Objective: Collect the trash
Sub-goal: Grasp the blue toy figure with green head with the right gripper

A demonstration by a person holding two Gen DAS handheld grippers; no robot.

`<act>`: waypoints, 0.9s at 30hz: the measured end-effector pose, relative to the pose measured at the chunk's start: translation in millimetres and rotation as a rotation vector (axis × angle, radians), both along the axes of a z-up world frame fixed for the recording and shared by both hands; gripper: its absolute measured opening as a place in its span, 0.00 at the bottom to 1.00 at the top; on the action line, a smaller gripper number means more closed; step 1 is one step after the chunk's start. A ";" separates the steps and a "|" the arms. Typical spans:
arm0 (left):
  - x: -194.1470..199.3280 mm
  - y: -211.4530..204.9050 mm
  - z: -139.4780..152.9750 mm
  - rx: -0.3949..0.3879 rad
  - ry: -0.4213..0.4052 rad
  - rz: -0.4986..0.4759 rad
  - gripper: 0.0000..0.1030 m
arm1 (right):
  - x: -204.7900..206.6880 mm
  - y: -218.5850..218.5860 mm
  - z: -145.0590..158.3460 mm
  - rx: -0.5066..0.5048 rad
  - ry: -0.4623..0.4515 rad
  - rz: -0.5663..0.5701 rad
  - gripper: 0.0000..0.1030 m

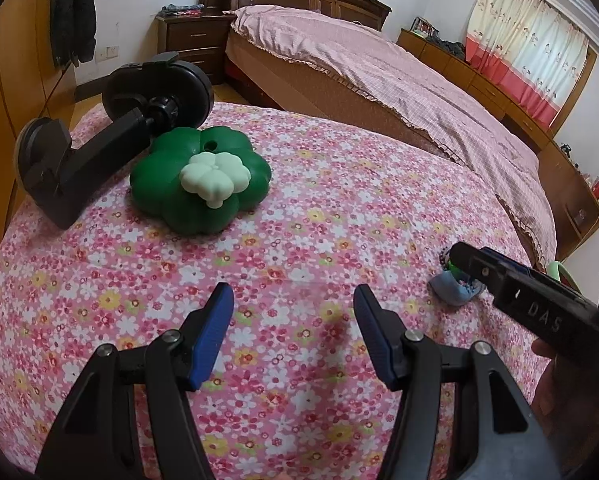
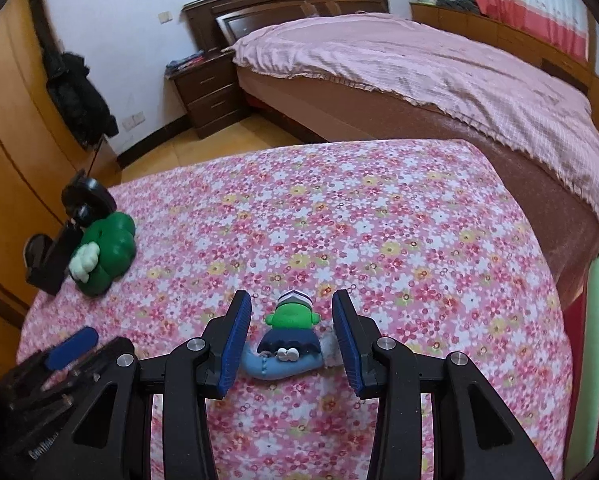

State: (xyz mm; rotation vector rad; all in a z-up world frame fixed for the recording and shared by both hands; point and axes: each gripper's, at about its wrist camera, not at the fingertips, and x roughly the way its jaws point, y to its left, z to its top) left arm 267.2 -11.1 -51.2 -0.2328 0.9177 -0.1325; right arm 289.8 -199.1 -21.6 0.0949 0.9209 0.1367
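Left wrist view: my left gripper [image 1: 294,326] hangs over the flowered surface [image 1: 339,208] with its blue-padded fingers [image 1: 213,336] spread apart and only bare cloth between them. A green clover-shaped container [image 1: 199,184] with a pale clover knob on top sits toward the far left of the surface; a black clamp stand [image 1: 79,152] stands just beside it, its arm reaching over the container's left edge. At the right, my right gripper [image 1: 459,260] enters the view, its tip over a small figure toy [image 1: 455,292] that lies near the right edge of the surface; a bit of the hand [image 1: 547,384] that carries it shows at the frame's margin.

Right wrist view: my right gripper [image 2: 292,332] straddles the figure toy [image 2: 289,340], a green-headed piece with a striped cap, dark blue skirt and light blue base. The fingers [image 2: 235,340] stand on either side of it, parted. The left pad sits close against the toy's base; I cannot tell whether it touches. A gap shows beside the right pad, where a scrap of pale fuzzy material lies. The toy rests on the cloth. The clover container [image 2: 107,256] and clamp stand [image 2: 55,256] appear at the far left, well apart from the toy. A bed [image 2: 419,72] with a pink cover lies beyond the surface.
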 end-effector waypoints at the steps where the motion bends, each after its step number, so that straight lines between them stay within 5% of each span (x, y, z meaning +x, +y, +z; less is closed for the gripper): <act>1: 0.1 0.0 -0.1 -0.001 0.000 0.001 0.60 | -0.6 1.8 -0.2 -0.015 -0.002 0.014 0.42; 10: 0.3 -0.2 0.0 -0.003 0.001 0.001 0.60 | 9.6 22.0 -4.9 -0.172 0.058 0.129 0.41; 13: -0.8 0.3 -0.2 -0.007 0.001 0.001 0.60 | 18.8 20.1 -11.7 -0.181 0.092 0.130 0.33; 18: -1.5 -0.9 -2.0 0.000 0.000 -0.001 0.60 | 24.0 -0.9 -12.1 -0.042 0.101 0.069 0.29; 21: -1.6 -2.5 -2.3 -0.005 -0.003 -0.006 0.60 | 10.8 -16.5 -4.2 0.084 0.030 0.037 0.29; 27: -3.2 -13.6 -3.1 0.015 -0.013 -0.032 0.60 | -20.6 -38.7 20.2 0.170 -0.075 -0.031 0.29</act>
